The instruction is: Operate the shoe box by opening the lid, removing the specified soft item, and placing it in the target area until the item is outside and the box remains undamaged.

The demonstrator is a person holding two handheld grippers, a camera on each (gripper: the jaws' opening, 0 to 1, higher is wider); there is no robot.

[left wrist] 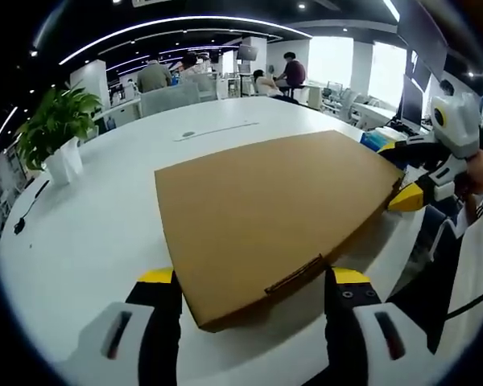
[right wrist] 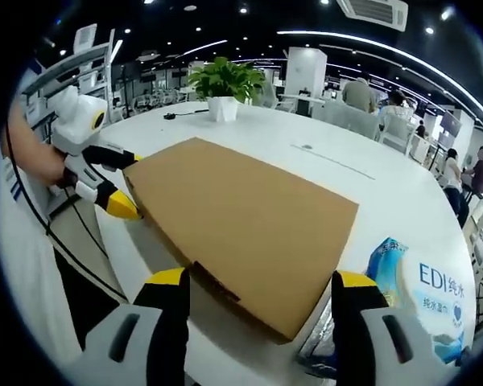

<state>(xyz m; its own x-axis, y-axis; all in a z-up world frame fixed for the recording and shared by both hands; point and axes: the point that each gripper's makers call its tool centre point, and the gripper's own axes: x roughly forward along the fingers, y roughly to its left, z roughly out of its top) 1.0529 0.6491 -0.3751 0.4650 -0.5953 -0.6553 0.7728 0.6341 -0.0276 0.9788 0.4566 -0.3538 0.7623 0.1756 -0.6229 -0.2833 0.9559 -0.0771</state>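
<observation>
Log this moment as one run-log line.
stage: lid closed | shoe box flat on white table | left gripper open at one end | right gripper open at opposite end

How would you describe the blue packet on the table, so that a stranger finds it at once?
Start from the large white table and find the flat brown cardboard box lying closed on it. The blue packet lies just beside one corner of the box. It is the only shiny blue and white thing there, with "EDI" printed on it.
</observation>
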